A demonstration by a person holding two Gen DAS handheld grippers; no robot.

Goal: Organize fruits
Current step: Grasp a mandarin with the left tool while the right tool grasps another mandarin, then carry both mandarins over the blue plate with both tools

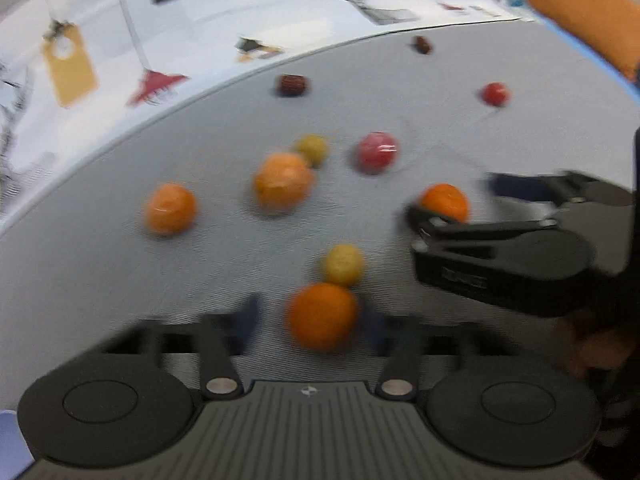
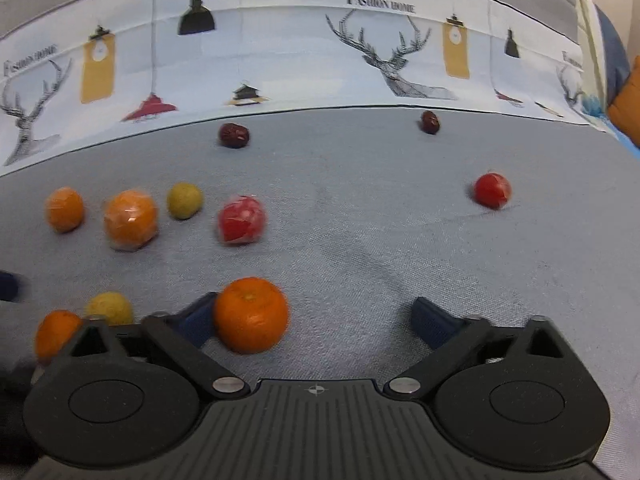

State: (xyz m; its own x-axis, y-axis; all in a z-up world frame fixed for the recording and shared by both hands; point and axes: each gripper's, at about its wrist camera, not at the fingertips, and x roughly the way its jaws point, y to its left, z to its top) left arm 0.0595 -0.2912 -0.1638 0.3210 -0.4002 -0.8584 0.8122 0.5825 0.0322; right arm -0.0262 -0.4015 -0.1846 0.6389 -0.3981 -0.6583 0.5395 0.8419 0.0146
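Two grips look at risk of going wrong at once. The left gripper (image 1: 312,322) stands open astride the nearest orange (image 1: 324,304) on the grey cloth (image 1: 120,280). A gap shows on that fruit's left side, and blur hides whether the right pad touches it. A yellow-green fruit (image 1: 344,265) lies touching the orange's far side, so a closing or forward push could knock it rolling.

The right gripper (image 2: 316,320) is also open and holds nothing. Another orange (image 2: 250,314) lies hard against its left finger (image 2: 196,320), and the right finger is well apart from it. Closing from there would probably shove the round fruit sideways across the cloth instead of pinching it, and it may pop out towards the far side. The two grippers also work near each other, the right one reaching in from the right of the left wrist view, so a swing by either could strike the other or scatter the loose fruit between them.

The count comes to ten fruits:
- Four are oranges: the two at the jaws, a far-left orange (image 2: 64,209), and a wrapped orange (image 2: 130,218) beside it.
- Two are yellow-green: the near one and a far yellow-green fruit (image 2: 184,200).
- Two are red: a wrapped red fruit (image 2: 242,219) mid-cloth and a small red fruit (image 2: 492,190) at far right.
- Two are dark dates, a left date (image 2: 234,135) and a right date (image 2: 430,122), by the printed backdrop (image 2: 300,60).
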